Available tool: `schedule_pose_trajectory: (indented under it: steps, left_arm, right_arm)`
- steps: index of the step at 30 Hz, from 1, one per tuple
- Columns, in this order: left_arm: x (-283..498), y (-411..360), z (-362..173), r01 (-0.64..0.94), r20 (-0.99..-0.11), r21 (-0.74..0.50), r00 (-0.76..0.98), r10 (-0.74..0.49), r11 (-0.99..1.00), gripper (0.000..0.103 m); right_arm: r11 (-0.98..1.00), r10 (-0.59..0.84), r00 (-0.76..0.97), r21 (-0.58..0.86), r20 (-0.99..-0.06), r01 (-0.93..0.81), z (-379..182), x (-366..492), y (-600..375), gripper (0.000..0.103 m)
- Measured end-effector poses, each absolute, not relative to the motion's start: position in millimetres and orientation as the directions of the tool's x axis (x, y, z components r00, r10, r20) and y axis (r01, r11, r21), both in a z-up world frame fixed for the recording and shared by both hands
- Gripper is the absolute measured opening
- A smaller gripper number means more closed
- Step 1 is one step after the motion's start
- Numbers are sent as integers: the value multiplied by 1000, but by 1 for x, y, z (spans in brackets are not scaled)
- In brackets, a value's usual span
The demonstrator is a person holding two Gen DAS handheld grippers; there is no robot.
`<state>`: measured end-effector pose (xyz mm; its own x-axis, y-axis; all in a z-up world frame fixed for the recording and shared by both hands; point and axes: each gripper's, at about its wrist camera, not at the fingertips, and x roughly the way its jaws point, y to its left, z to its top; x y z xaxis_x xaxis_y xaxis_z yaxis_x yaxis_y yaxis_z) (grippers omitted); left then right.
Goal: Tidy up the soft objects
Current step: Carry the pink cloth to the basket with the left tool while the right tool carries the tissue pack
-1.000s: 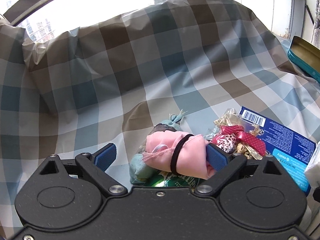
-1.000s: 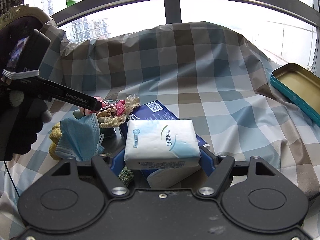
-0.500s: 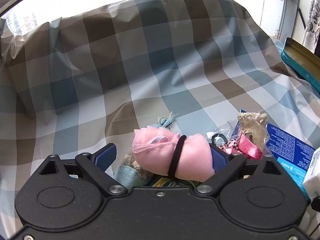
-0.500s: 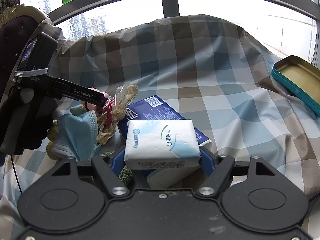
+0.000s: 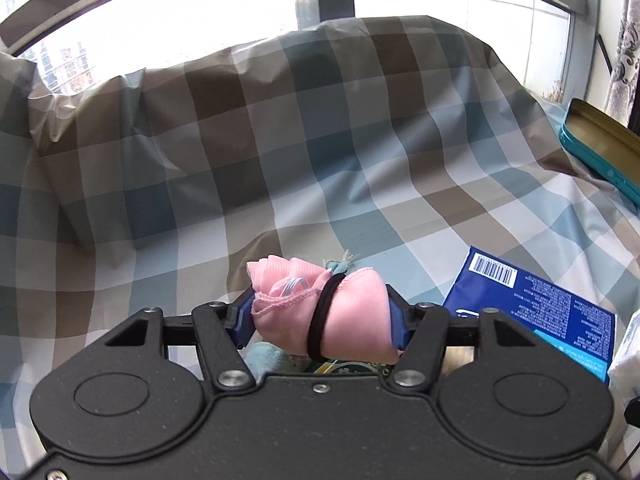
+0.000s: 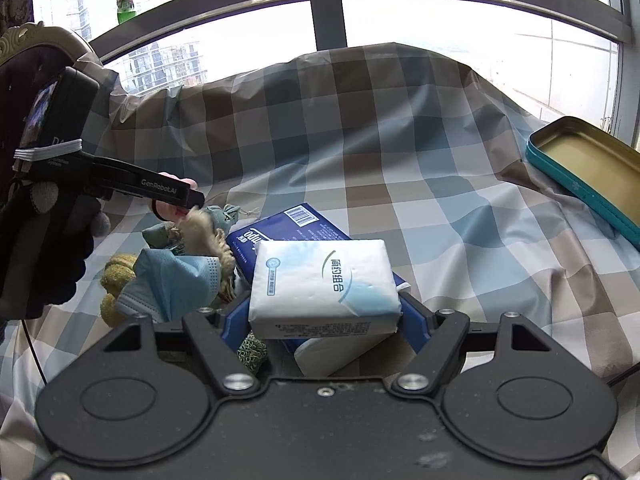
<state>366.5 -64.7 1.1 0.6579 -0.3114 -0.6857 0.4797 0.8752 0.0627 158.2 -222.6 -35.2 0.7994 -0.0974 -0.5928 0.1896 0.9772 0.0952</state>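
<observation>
Over the checked cloth that covers the table, the left gripper holds a pink cloth roll bound by a black hair band, its jaws closed on the two ends and the roll lifted clear of the heap below. Beside it, the right gripper has its jaws clamped on the sides of a white tissue pack, which sits over a blue tissue pack. Just to the left of that lie a blue face mask, a small sage drawstring pouch and something yellow and knitted, all bunched together. An open teal tin lies well apart at the right edge of the cloth.

Both hands seem to be at the carrying step, each with one soft thing picked from the heap. Next, I judge, each piece needs a clear spot, perhaps the tin, and a gentle release so the roll does not unwind and the pack does not topple.
</observation>
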Motion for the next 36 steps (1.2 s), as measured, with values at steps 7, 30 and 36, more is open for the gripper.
schedule_pose_trajectory:
  steps: [7,30,36]
  left_arm:
    - [323,-43,38,379,-662,41,703,-260,924,58]
    - [102,-4,61,293,-664,-66,700,-261,954,58]
    - [63,2,54,286,-657,-107,698,-284,952,58]
  right_arm:
    - [976,-108,823,96,-557,193,-18,132,-215,74]
    - [980,-33,890,158,-455,117,24,-27,-188,74]
    - [982,-3,901,170,-434,85,30,-60,-180,75]
